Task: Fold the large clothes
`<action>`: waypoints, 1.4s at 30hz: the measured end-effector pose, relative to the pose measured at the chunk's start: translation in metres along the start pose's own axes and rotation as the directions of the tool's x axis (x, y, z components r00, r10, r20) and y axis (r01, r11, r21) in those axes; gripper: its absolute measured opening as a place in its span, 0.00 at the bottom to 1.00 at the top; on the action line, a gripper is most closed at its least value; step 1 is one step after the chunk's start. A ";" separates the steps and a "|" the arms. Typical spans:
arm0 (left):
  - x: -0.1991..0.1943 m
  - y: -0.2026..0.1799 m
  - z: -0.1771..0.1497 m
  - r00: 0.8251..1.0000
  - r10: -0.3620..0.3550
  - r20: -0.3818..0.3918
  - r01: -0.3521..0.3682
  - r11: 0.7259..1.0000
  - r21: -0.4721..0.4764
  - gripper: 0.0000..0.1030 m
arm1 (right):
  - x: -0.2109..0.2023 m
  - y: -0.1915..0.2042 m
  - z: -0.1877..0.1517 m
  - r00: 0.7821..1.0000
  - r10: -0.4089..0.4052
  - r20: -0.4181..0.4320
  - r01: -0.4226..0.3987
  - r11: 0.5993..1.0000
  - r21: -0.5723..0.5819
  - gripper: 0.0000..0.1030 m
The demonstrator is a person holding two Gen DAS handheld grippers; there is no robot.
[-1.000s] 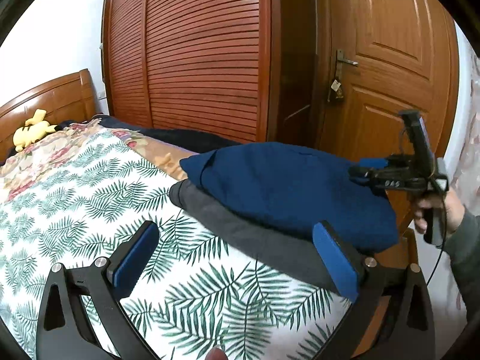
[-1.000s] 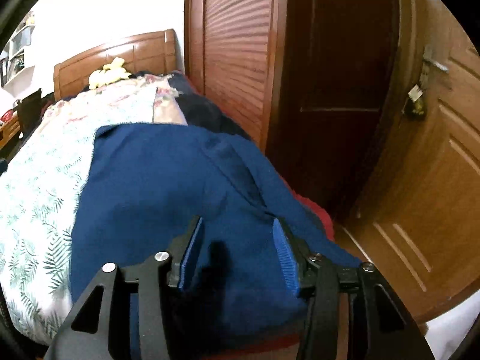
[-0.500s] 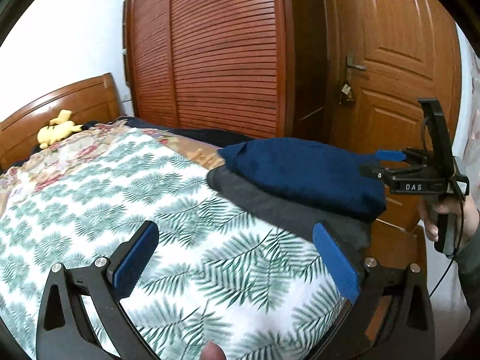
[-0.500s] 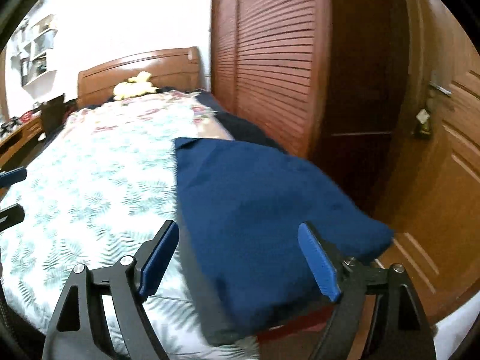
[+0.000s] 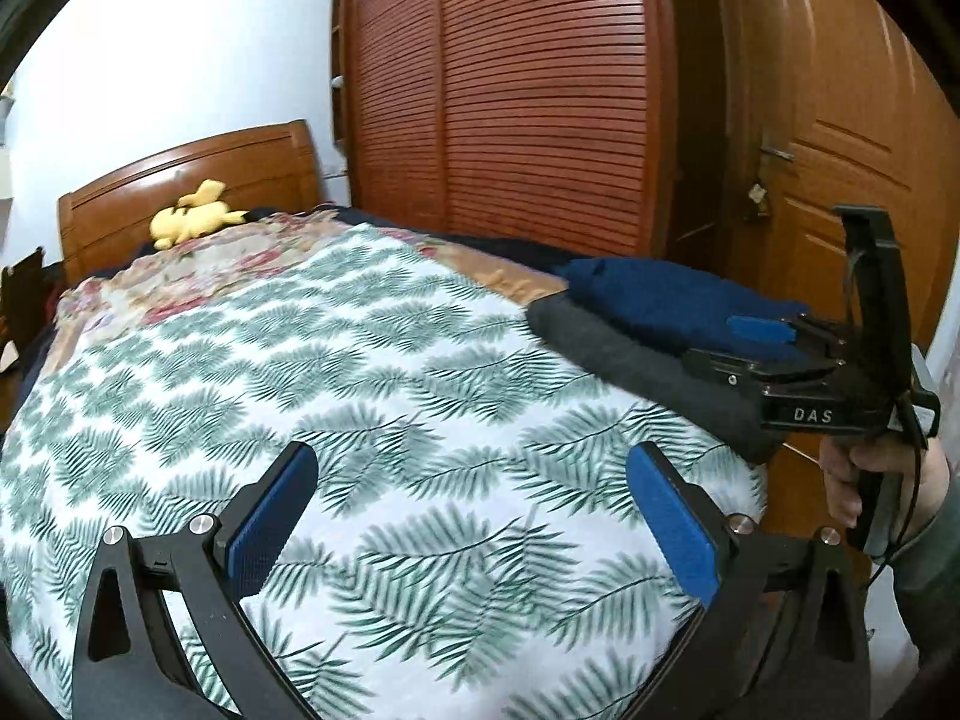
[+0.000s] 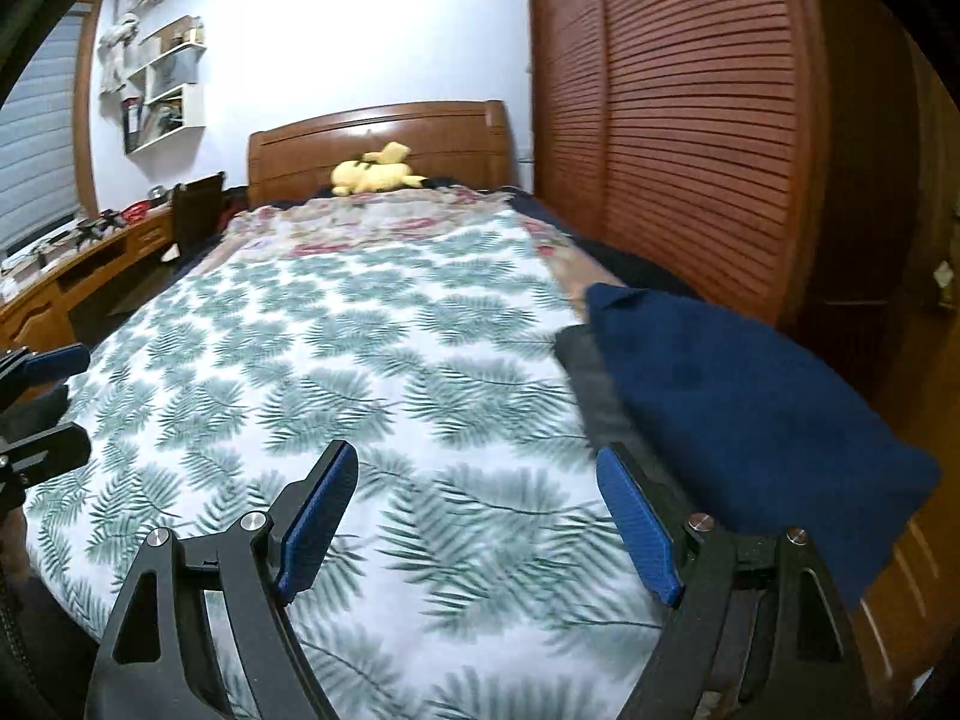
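both claws are sitting wide apart, gripping nothing: left gripper [image 5: 468,531] and right gripper [image 6: 480,519] are hovering over the leaf-print bedspread [image 5: 372,396]. the navy garment [image 6: 738,408] is lying folded on top of a folded grey garment [image 5: 636,366], stacked at the bed's far-right corner by the door [image 5: 840,138]. the fold looks done. next i'd be checking the navy edge overhanging the corner, then nudging the stack inward with both claws low and level, without dragging the top layer.

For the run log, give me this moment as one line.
left tongs: open, empty | right tongs: open, empty | blue garment: folded, atop grey garment | place: bed corner
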State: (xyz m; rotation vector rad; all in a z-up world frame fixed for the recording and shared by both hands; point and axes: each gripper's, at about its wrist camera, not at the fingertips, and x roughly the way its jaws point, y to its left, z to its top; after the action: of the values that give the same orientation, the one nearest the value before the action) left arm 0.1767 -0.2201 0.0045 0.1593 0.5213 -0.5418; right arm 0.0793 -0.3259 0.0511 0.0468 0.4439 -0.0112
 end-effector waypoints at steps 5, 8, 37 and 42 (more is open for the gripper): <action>-0.007 0.024 -0.017 0.998 0.051 -0.022 -0.052 0.998 -0.030 1.00 | 0.010 0.019 -0.005 0.998 0.062 -0.009 -0.062 0.998 -0.004 0.81; -0.016 0.034 -0.030 0.996 0.088 -0.033 -0.089 0.995 -0.052 1.00 | 0.015 0.026 -0.009 0.995 0.101 -0.016 -0.101 0.995 -0.006 0.81; -0.187 0.119 -0.108 0.912 0.411 0.005 -0.389 0.866 -0.314 1.00 | -0.024 0.118 -0.021 0.950 0.306 0.064 -0.297 0.948 -0.116 0.88; -0.218 0.116 -0.100 0.888 0.455 0.061 -0.417 0.855 -0.309 1.00 | -0.045 0.120 -0.015 0.939 0.320 0.122 -0.305 0.944 -0.129 0.88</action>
State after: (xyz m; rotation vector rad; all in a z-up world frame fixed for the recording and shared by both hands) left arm 0.0358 0.0043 0.0315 -0.0400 0.4103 -0.0238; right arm 0.0348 -0.2052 0.0615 0.0097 0.2900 0.3221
